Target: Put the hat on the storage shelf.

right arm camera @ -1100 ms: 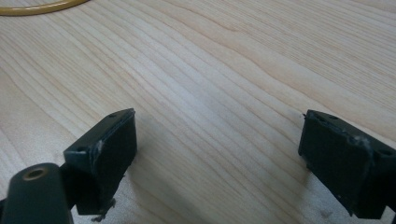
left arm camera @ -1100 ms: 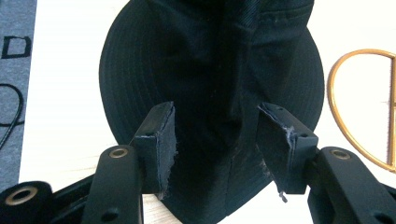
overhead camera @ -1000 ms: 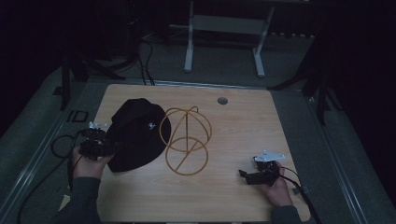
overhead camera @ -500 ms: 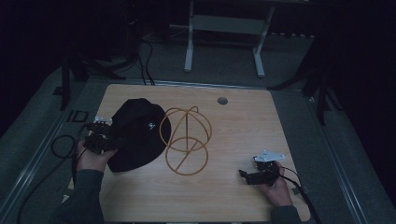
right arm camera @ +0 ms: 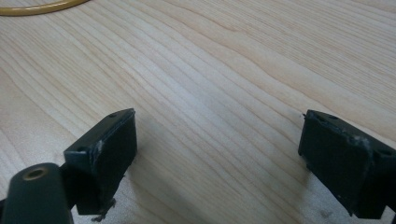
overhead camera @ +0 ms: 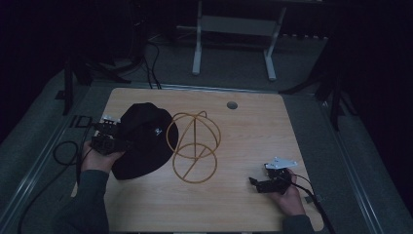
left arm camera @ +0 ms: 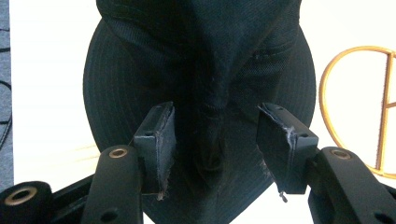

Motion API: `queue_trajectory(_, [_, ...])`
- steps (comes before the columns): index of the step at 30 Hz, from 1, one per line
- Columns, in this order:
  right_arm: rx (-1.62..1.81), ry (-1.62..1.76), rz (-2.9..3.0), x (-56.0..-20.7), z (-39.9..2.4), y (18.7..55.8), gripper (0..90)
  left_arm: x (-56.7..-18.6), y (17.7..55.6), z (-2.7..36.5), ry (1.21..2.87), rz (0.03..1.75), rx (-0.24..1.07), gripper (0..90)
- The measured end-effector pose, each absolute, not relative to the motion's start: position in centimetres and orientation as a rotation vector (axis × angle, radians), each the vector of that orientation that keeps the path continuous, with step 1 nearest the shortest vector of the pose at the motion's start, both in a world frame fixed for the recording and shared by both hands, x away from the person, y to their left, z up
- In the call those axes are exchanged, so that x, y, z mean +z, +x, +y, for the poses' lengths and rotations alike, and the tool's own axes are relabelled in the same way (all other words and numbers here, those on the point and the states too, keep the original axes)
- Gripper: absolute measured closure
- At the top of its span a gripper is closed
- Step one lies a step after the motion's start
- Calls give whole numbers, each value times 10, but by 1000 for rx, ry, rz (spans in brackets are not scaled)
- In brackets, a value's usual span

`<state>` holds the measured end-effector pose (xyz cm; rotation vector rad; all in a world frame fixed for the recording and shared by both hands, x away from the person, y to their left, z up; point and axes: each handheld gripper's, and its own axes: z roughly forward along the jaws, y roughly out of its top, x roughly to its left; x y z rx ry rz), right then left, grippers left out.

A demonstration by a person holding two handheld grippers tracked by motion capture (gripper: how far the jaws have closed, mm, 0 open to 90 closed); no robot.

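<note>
left gripper view: the black hat (left arm camera: 201, 70) is seen bunched between the parted jaws of the left hand-held gripper (left arm camera: 215, 140), unclamped, presumably for gripping. right hand-held gripper (right arm camera: 219, 158) is held apart, idle above the tabletop (right arm camera: 233, 70).

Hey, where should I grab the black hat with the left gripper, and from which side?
Grip the black hat at the raised fold of fabric between the left gripper's open jaws, coming in from the table's left edge. That pinched ridge looks narrow enough to close on; the flat brim offers less to catch.
</note>
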<state>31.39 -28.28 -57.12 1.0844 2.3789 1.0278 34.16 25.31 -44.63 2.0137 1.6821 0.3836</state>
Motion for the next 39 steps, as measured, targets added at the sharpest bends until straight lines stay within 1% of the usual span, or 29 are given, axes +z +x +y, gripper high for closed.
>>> queue_trajectory(6, [1032,1091,2368,-571,-283,314,132,-445,349,256,2035,1698,353,477])
queue_trajectory(15, [1031,1091,2369,-571,-283,314,132,-449,360,260,2074,1722,291,476])
queue_trajectory(21, [1031,1092,2368,-571,-283,314,132,-451,368,255,2110,1731,265,472])
queue_trajectory(26, [1031,1091,2368,-571,-283,314,133,-457,374,247,2148,1740,242,449])
queue_trajectory(32, [1031,1092,2369,-571,-283,314,133,-463,380,241,2159,1764,247,439])
queue_trajectory(33, [1031,1092,2368,-571,-283,314,133,-463,381,241,2171,1762,238,448])
queue_trajectory(36, [1031,1092,2368,-571,-283,314,133,-463,384,241,2186,1769,225,522])
queue_trajectory(39, [1031,1092,2368,-571,-283,314,133,-464,389,240,2228,1772,210,628])
